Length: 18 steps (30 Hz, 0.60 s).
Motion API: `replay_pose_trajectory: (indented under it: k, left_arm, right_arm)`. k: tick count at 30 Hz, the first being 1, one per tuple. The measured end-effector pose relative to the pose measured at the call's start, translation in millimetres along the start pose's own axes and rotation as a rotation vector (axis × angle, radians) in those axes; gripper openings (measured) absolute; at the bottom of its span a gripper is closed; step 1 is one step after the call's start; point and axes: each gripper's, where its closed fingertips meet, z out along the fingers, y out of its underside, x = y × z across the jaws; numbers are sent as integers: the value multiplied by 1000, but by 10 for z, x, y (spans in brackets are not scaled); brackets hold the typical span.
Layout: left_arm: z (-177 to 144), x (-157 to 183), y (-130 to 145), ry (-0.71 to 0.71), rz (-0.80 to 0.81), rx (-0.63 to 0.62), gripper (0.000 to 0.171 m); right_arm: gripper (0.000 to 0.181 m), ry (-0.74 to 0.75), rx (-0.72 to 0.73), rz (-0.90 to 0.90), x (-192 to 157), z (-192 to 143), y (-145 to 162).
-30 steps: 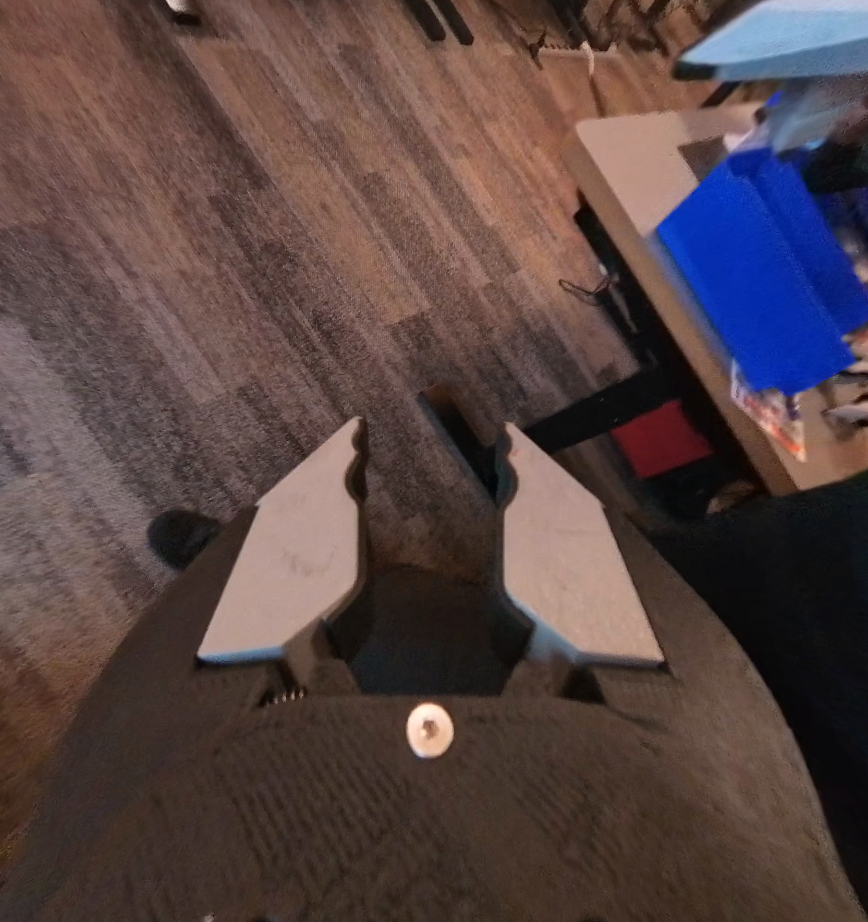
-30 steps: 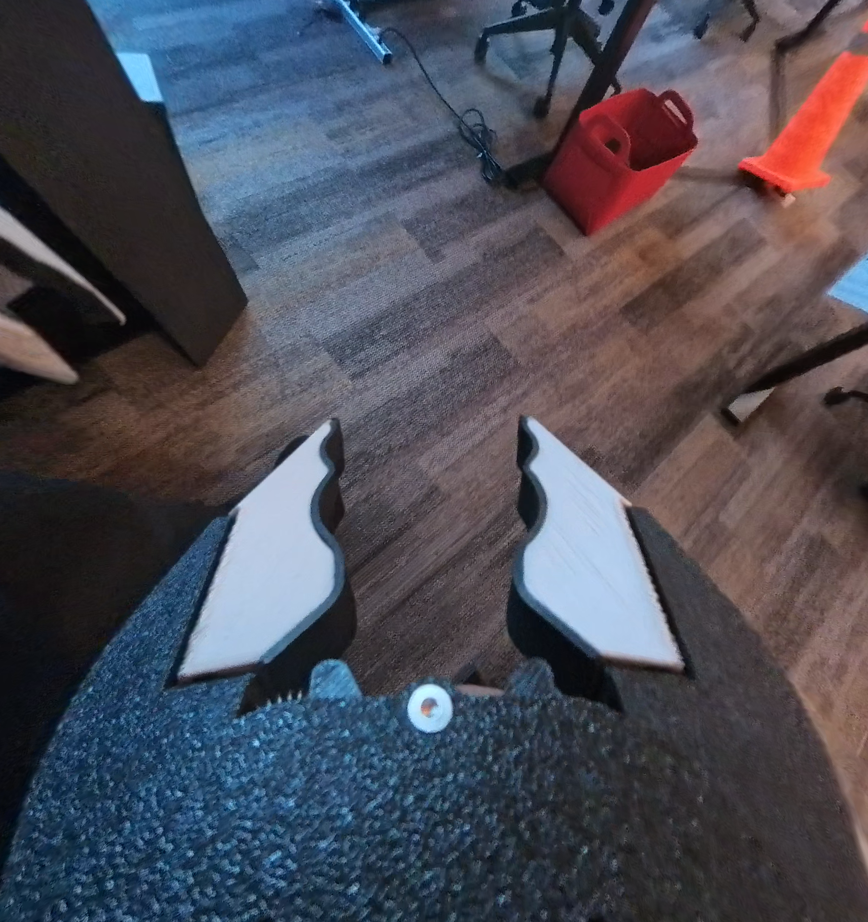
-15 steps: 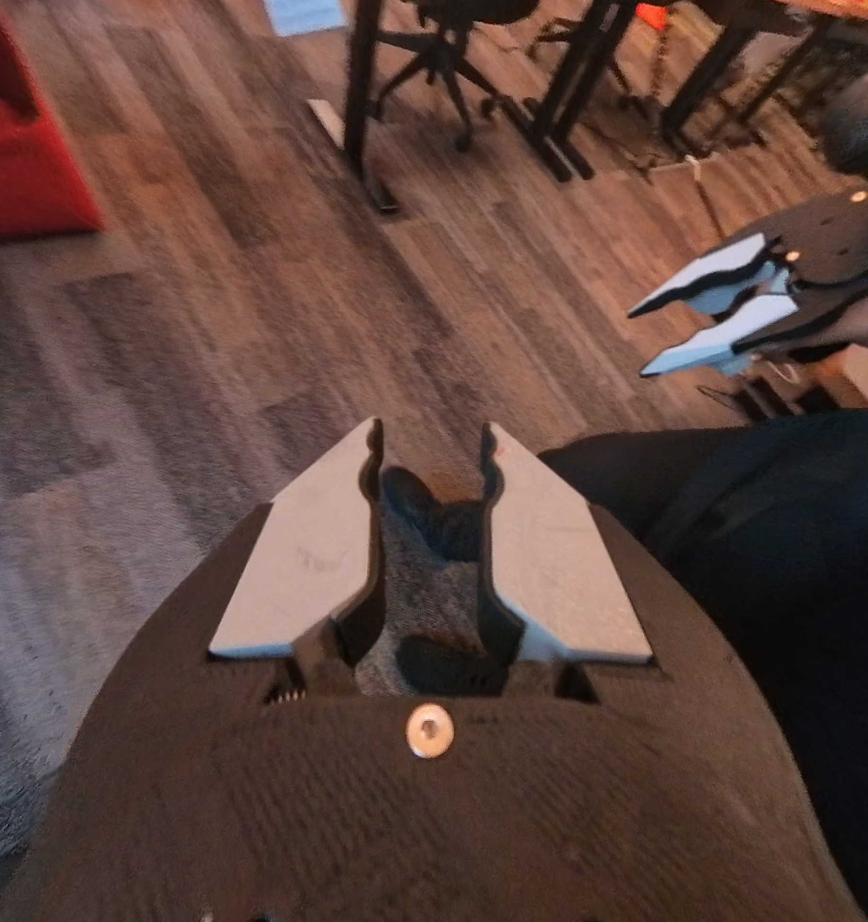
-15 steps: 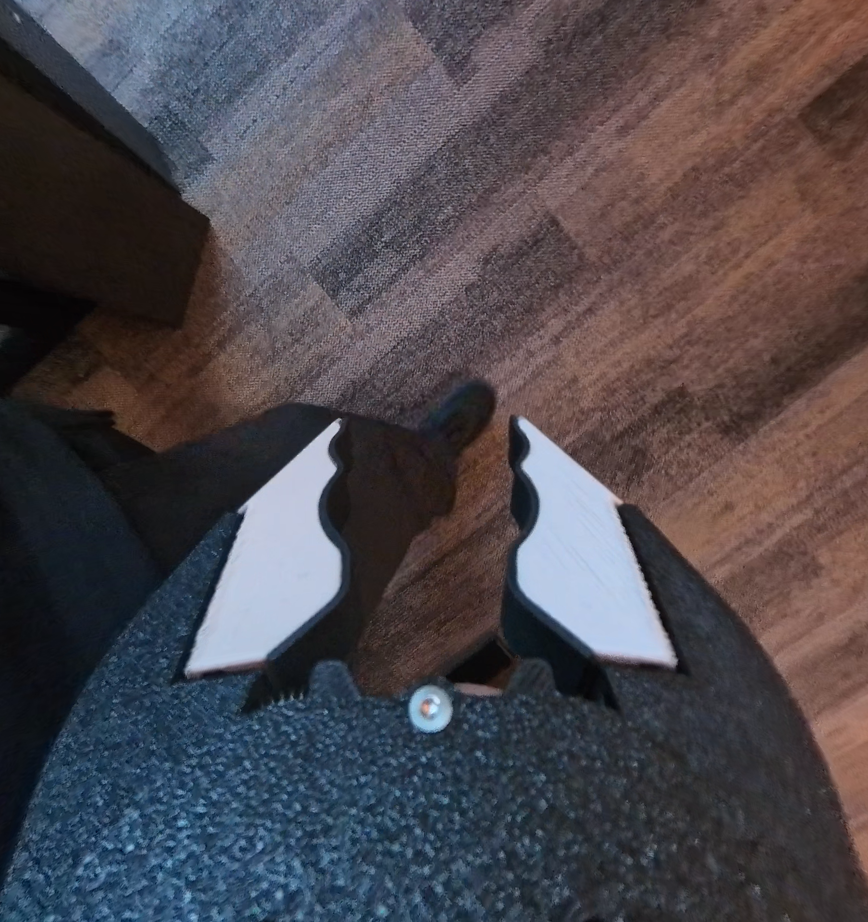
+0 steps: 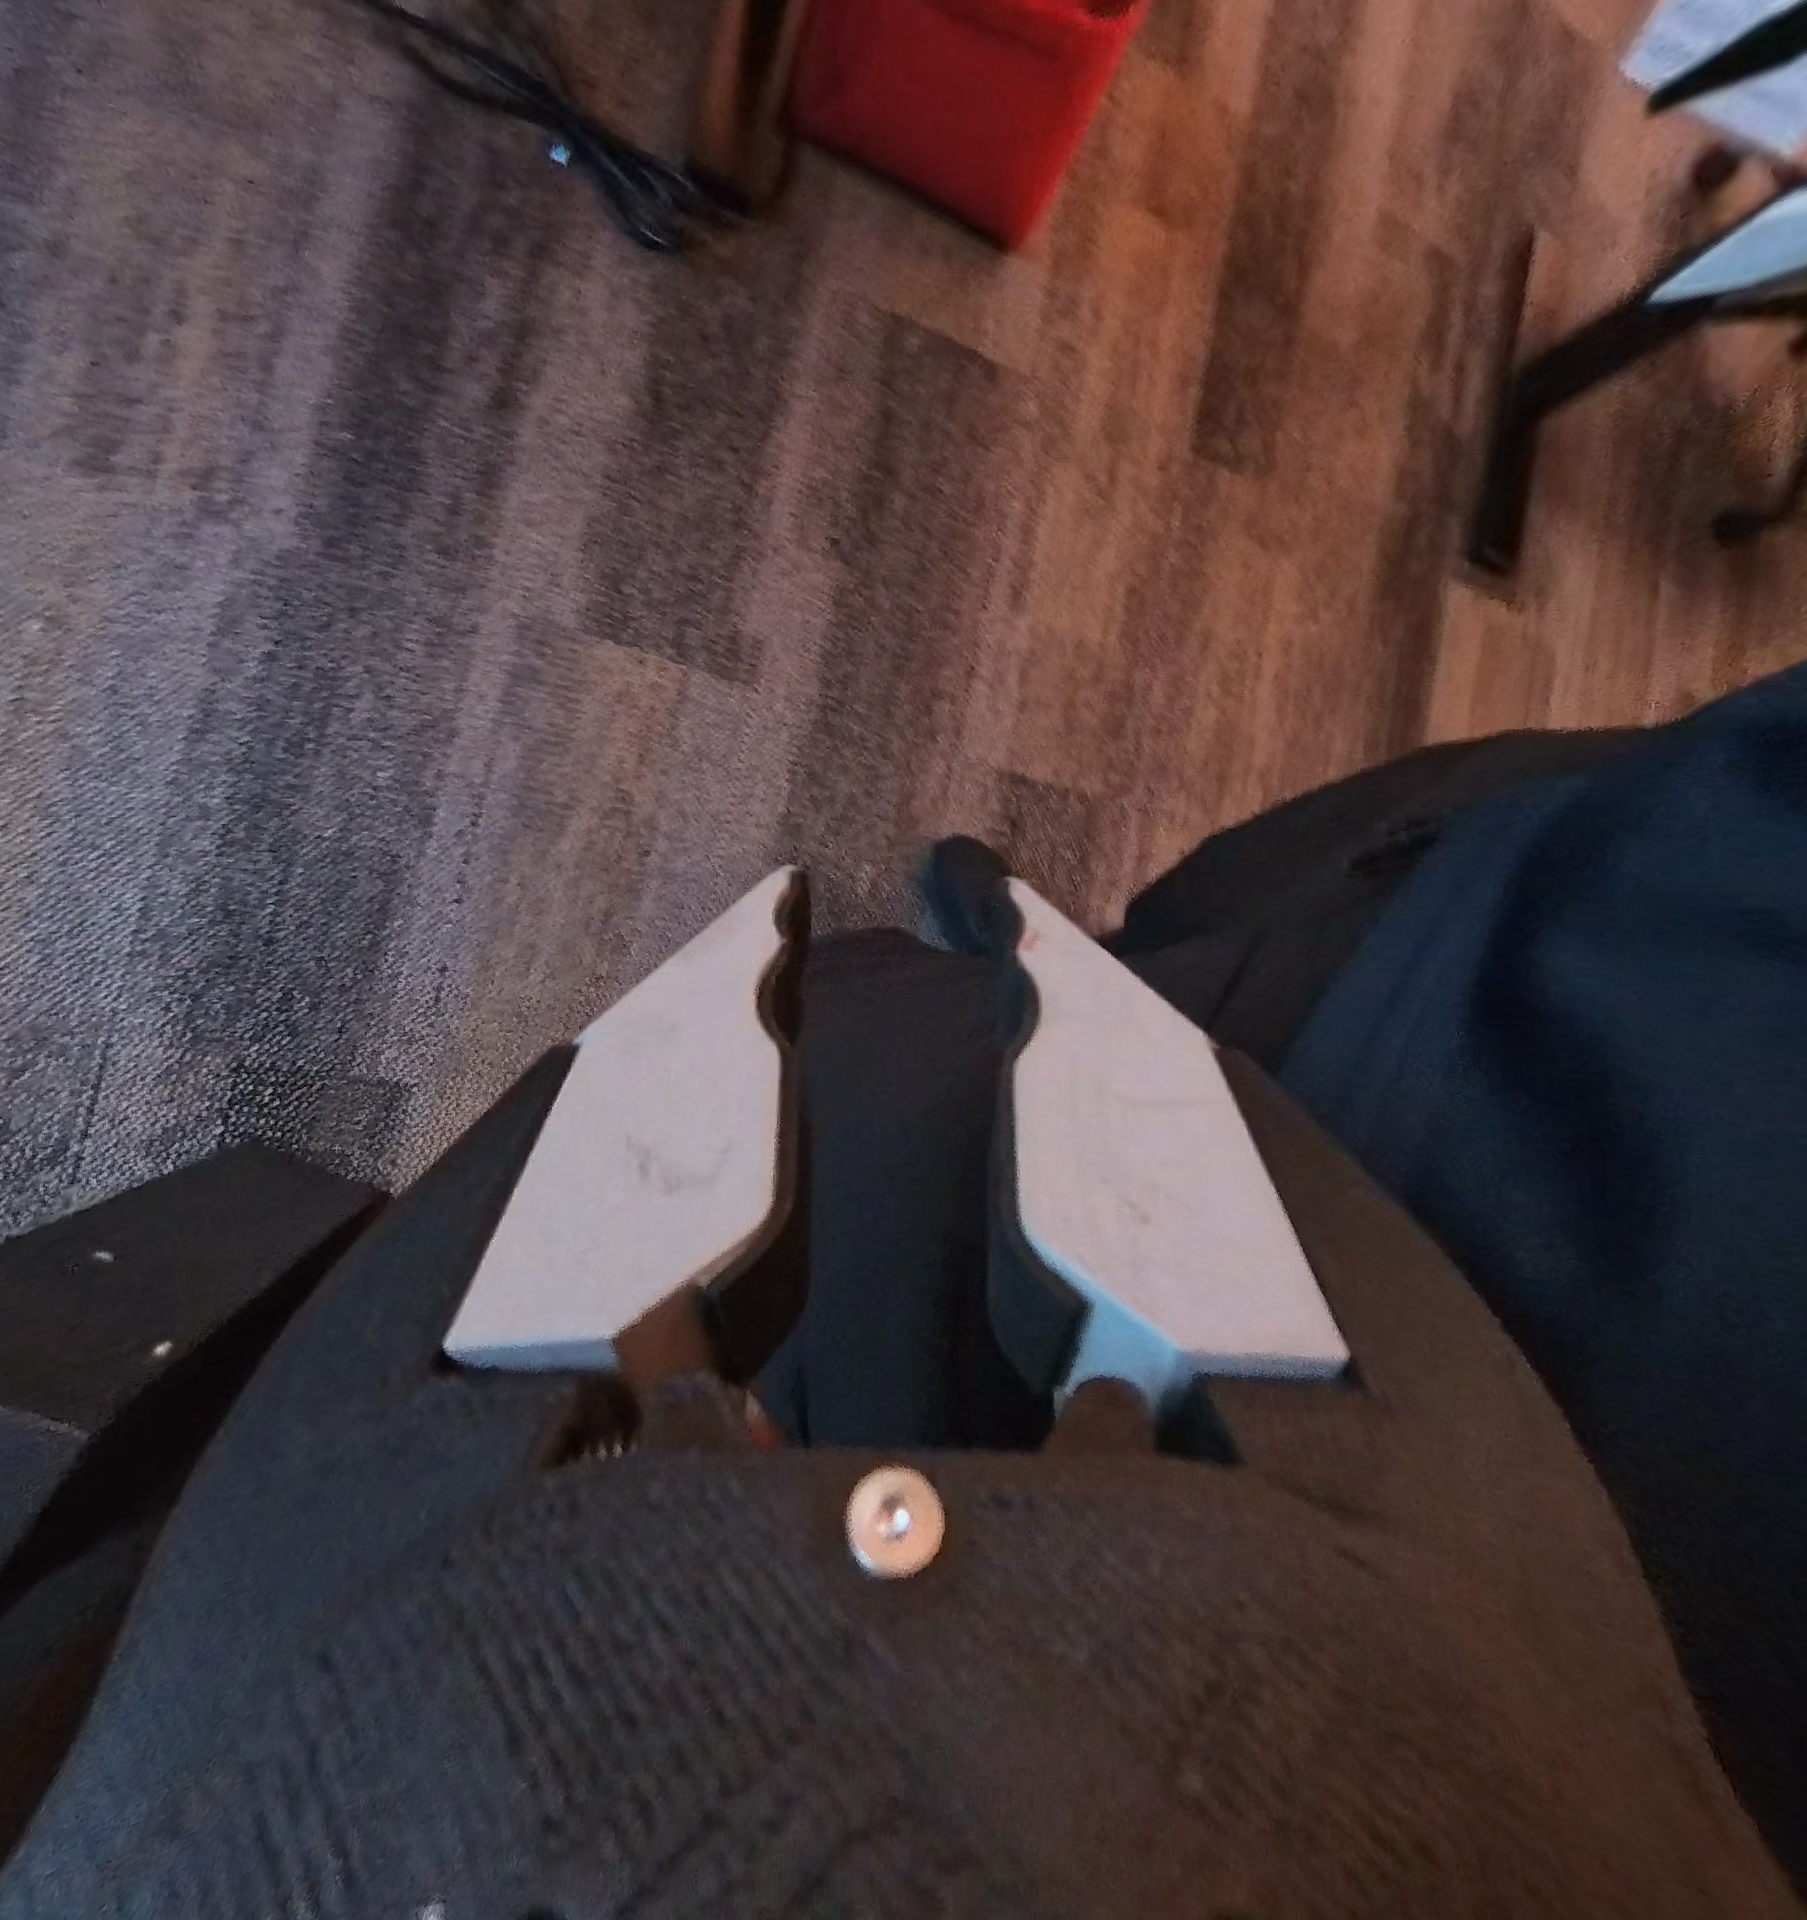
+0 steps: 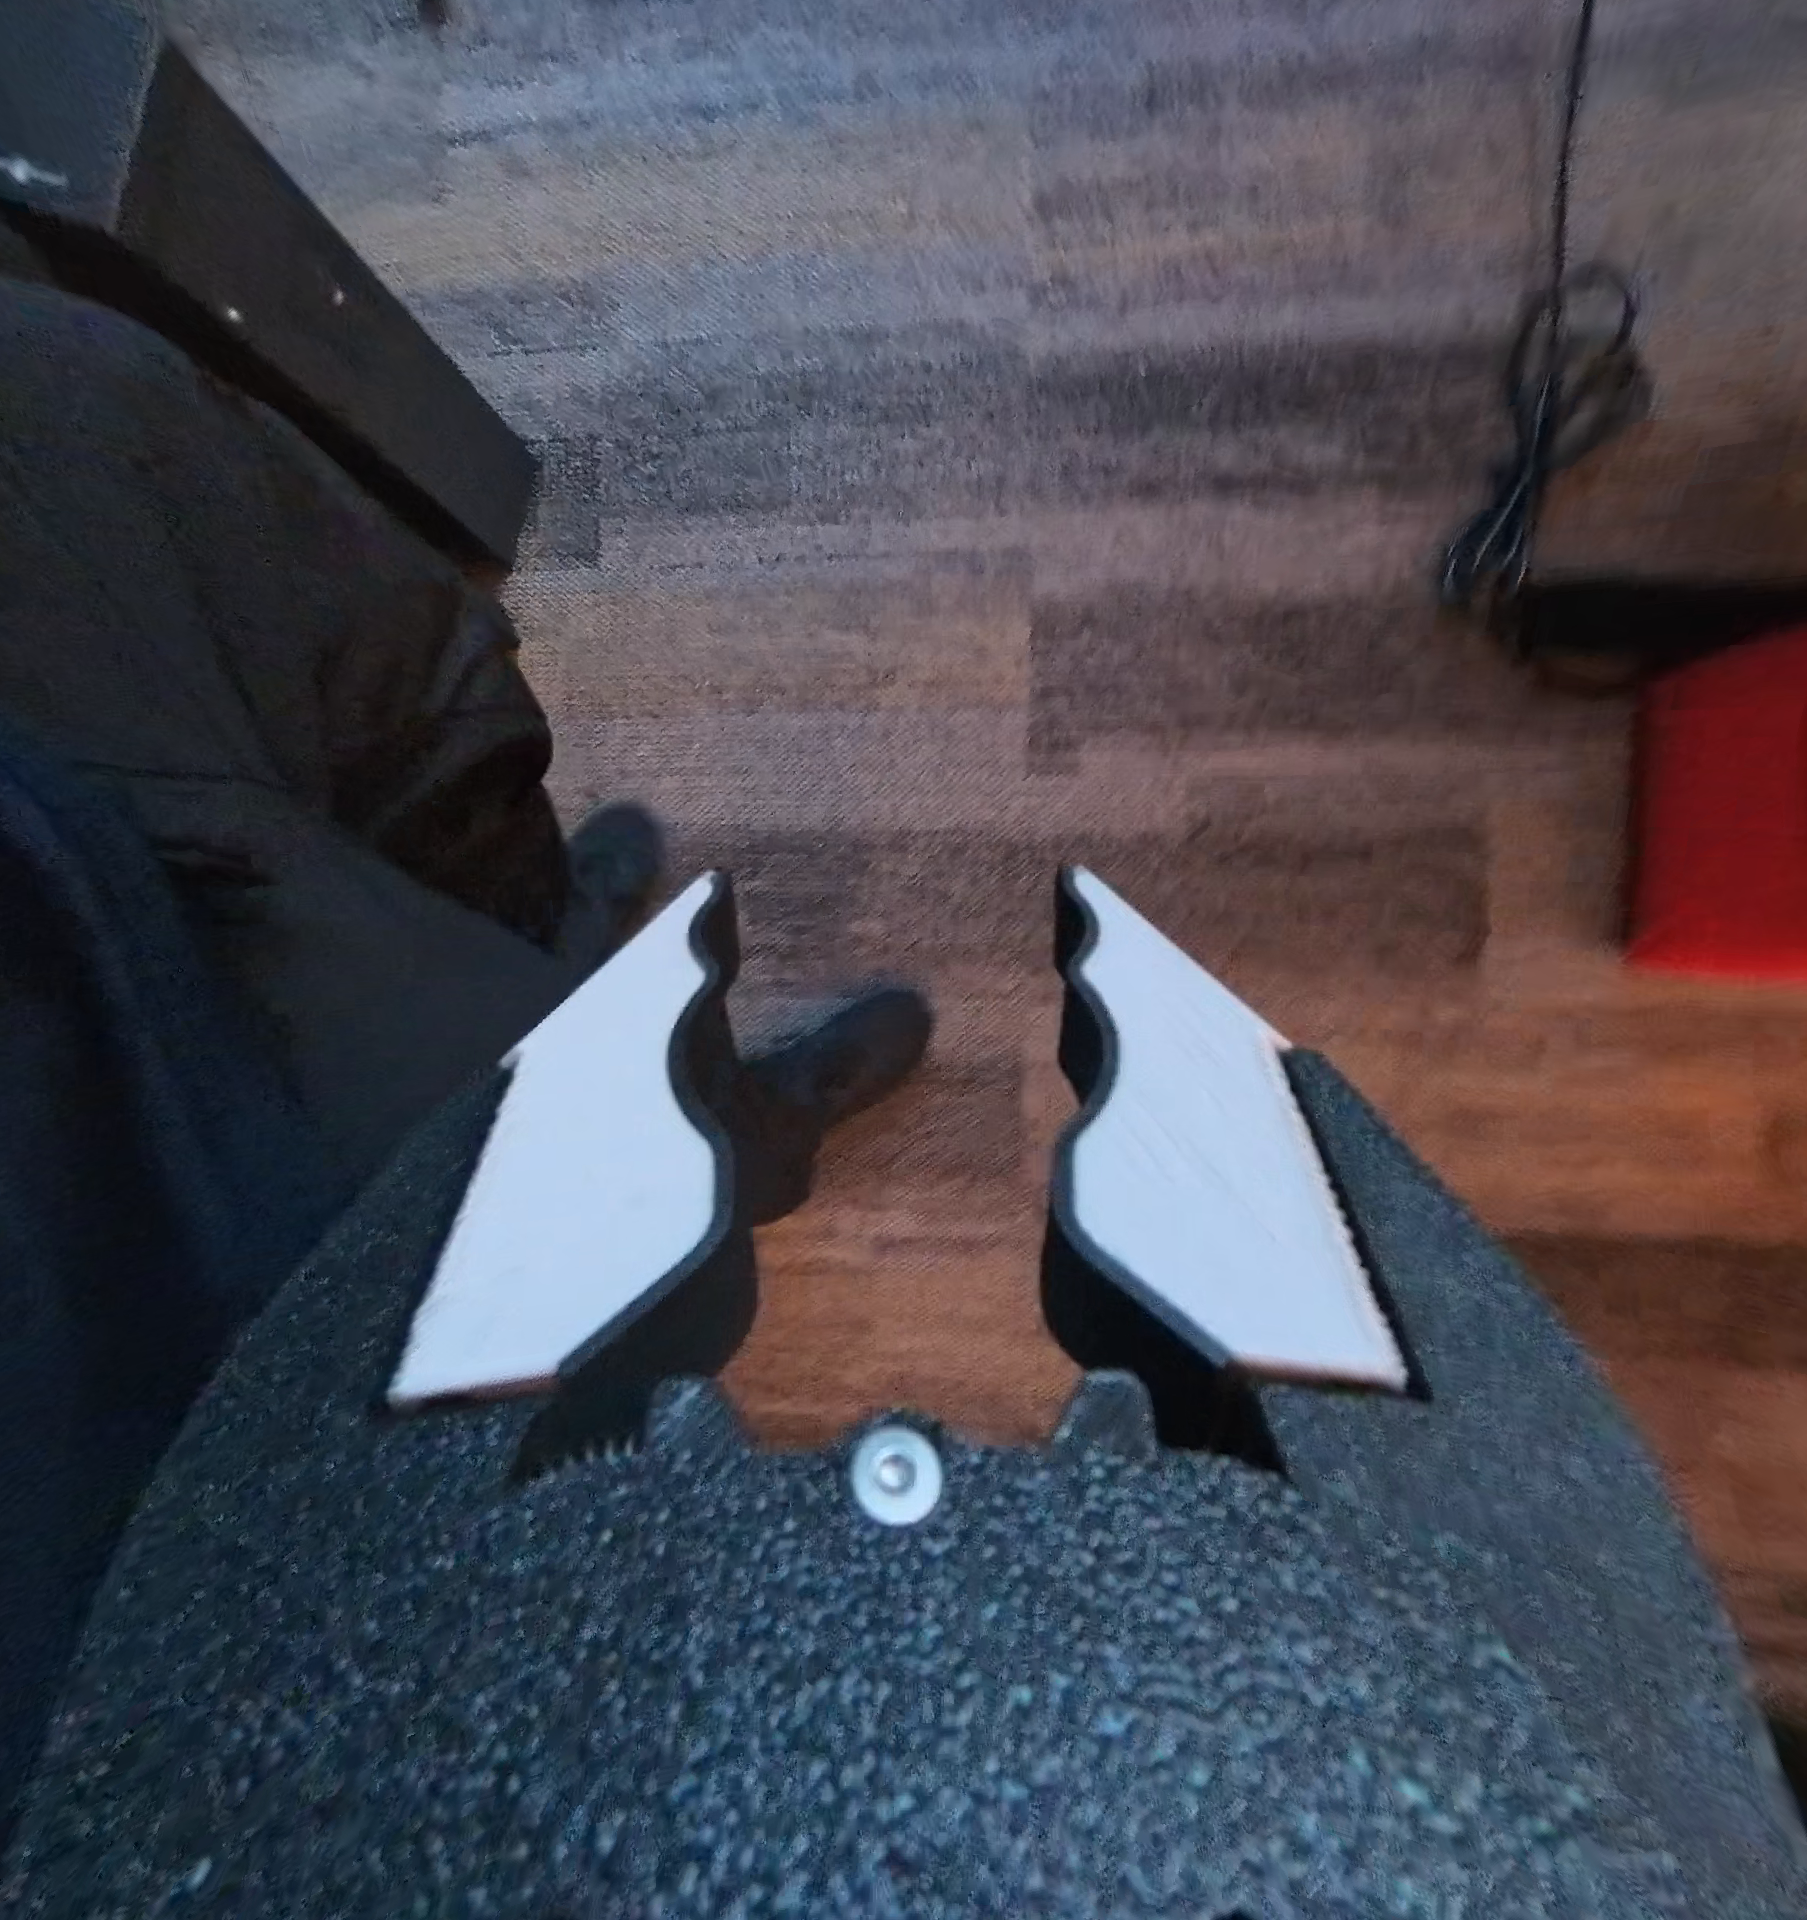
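My left gripper (image 5: 904, 914) is open and empty, held in the air and pointing down at the floor. A person's dark trouser leg (image 5: 1564, 1039) and a dark shoe (image 5: 956, 904) lie below and right of it. My right gripper (image 6: 888, 883) is open and empty, also pointing down at the floor. A dark shoe (image 6: 847, 1039) shows between its fingers, far below, and dark trousers (image 6: 151, 831) fill its left side. Neither gripper touches anything.
The floor is grey and brown patterned carpet (image 5: 307, 623). A red bin (image 5: 961, 94) stands by black cables (image 5: 608, 156) and shows again in the right wrist view (image 6: 1761, 810). Dark table legs (image 5: 1543, 395) stand at the right. A black box (image 6: 296, 332) lies near the legs. The tips of one gripper are about 30 centimeters away from the tips of the other.
Both views have swung around over the floor. The red bin has come into both views. The other gripper has left the left wrist view. Both grippers stay open.
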Motion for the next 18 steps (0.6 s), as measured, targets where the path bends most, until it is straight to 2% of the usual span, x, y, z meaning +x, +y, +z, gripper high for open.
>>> replay_pose_trajectory:
  k: [2,4,8,11,13,15,18]
  left_arm:
    - [141,-323,-208,-26,-56,2,40]
    - [327,-654,-376,-31,-109,0,38]
    - [708,-1368,-816,17,-166,33,41]
    - [833,-2035,-1212,32,-197,41,45]
    - [794,-2527,-1550,7,-181,59,46]
    - [710,-3039,-1852,-28,-177,46,56]
    - [552,-3842,-2349,-109,-168,88,59]
  right_arm:
    - [59,-11,1,-87,427,224,-508]
    - [59,5,-13,-150,833,518,-978]
    - [59,56,-31,-123,1385,1089,-1843]
    - [58,37,-92,-28,1463,1387,-2308]
    - [58,27,-106,-75,1478,1547,-2684]
    - [57,22,-139,-150,1521,1734,-3030]
    - [58,-38,-117,-161,1538,2050,-3682]
